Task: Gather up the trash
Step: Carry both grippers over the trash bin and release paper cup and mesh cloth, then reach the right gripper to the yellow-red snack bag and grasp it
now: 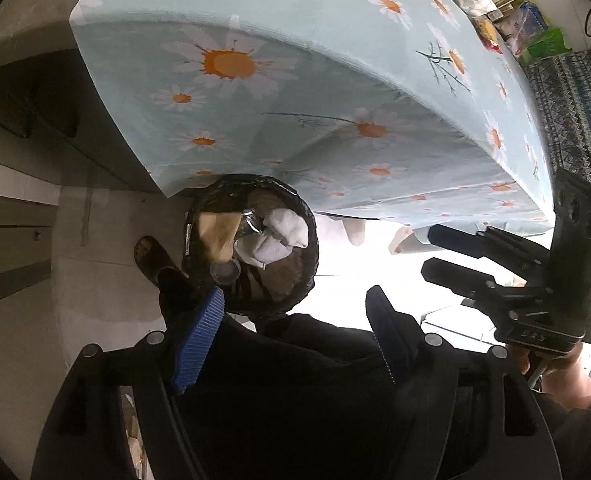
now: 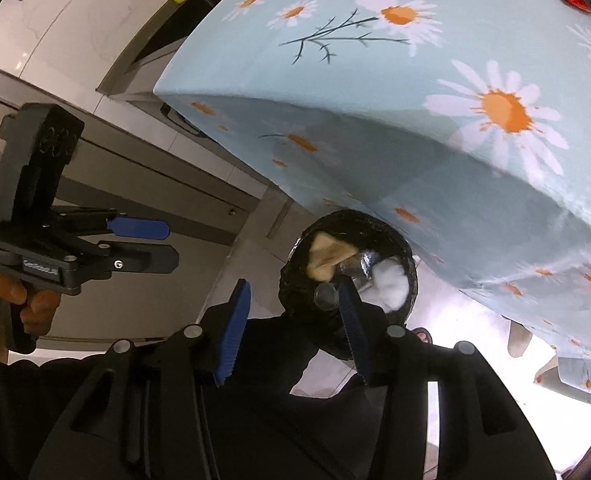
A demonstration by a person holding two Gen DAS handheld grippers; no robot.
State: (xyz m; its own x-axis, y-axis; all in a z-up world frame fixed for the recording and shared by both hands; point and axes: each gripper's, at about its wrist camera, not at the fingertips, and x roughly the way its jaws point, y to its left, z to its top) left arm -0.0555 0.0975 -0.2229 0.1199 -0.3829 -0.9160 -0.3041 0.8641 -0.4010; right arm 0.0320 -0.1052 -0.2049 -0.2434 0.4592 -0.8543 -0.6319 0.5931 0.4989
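The left claw [image 1: 295, 304] gapes well apart and the right claw [image 2: 293, 312] stands partly open, neither holding anything, both above the black-lined trash bin [image 1: 309, 276] on the floor beside the daisy-clothed bench [image 1: 335, 80], with crumpled tissue [image 1: 281, 236] inside.

One trash bin [image 1: 251, 246], two hand-held grippers [image 1: 295, 304], one table [image 1: 295, 40].

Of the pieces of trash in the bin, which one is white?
The crumpled tissue, lying on the side of the bin toward the table. The cardboard piece is tan and the small cup clear.
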